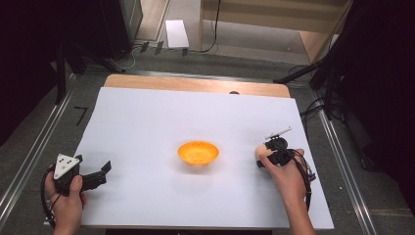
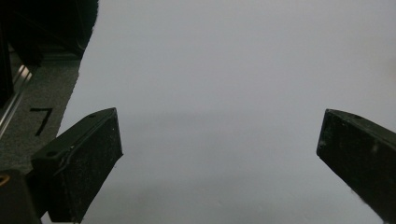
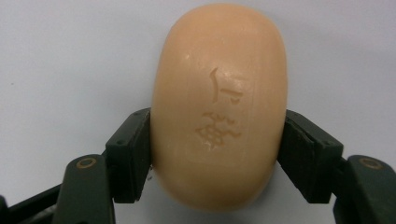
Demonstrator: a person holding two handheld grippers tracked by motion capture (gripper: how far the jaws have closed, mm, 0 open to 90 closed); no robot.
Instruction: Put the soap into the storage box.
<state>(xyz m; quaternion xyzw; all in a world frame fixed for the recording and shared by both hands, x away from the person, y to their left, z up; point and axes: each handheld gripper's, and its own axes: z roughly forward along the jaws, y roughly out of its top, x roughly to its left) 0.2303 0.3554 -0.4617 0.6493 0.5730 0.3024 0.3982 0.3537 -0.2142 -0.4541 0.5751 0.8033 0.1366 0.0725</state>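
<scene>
While your right gripper (image 3: 217, 154) has its jaws pressed against both long sides of the soap bar (image 3: 218, 102), treat the grip as set and do not squeeze further: the bar is smooth and rounded, and extra pressure is likely to make it squirt forward out of the pads. In the right gripper view the pads sit around the bar's lower half, with the stamped face turned toward the camera and most of the bar projecting beyond the jaws, so keep the gripper level when you raise it. In the high view the bar (image 1: 262, 152) rests on the white sheet (image 1: 147, 122) at the right, well apart from the orange bowl (image 1: 198, 152) at the middle. The likely step is a lift and carry to that bowl: lift straight up first, travel slowly leftward, stop above the bowl's centre, lower until the bar is near the bottom, then release. Your left gripper (image 1: 105, 170) rests near the sheet's left edge with its jaws wide apart and nothing between them; keep it parked there, away from the carry path.
</scene>
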